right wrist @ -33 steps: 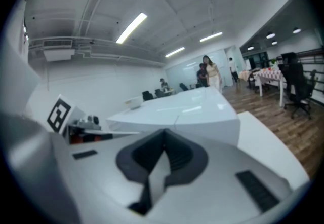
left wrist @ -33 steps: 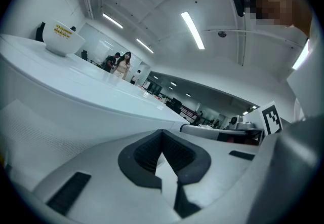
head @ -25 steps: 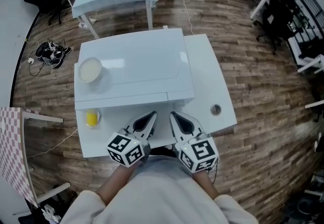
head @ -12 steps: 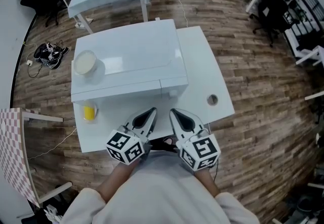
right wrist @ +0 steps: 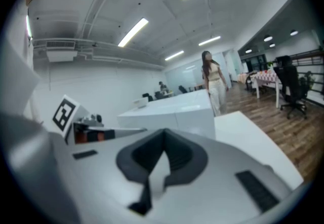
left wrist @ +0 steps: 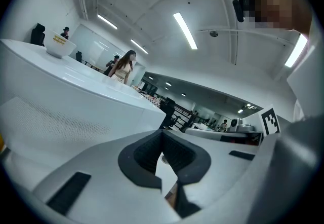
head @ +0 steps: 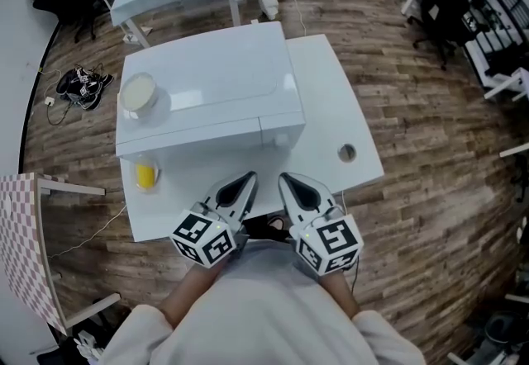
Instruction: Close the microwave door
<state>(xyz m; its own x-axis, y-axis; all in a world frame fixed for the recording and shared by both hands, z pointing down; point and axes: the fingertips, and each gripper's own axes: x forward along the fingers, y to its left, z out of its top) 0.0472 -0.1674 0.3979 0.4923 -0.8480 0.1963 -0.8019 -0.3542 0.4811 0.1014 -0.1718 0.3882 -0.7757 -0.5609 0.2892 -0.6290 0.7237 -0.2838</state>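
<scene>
White box-shaped microwave [head: 207, 78] is set on white worktop [head: 331, 107], door seen flush | left gripper [head: 247, 182], right gripper [head: 285, 182] are held before it, jaws together, empty

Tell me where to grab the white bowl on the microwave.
Take the bowl by its rim, from straight above: it stands upright and open near the left edge of the microwave top, so one finger can go inside the wall, one outside. The left claw is probably nearer; it is shut, so open it first.
</scene>
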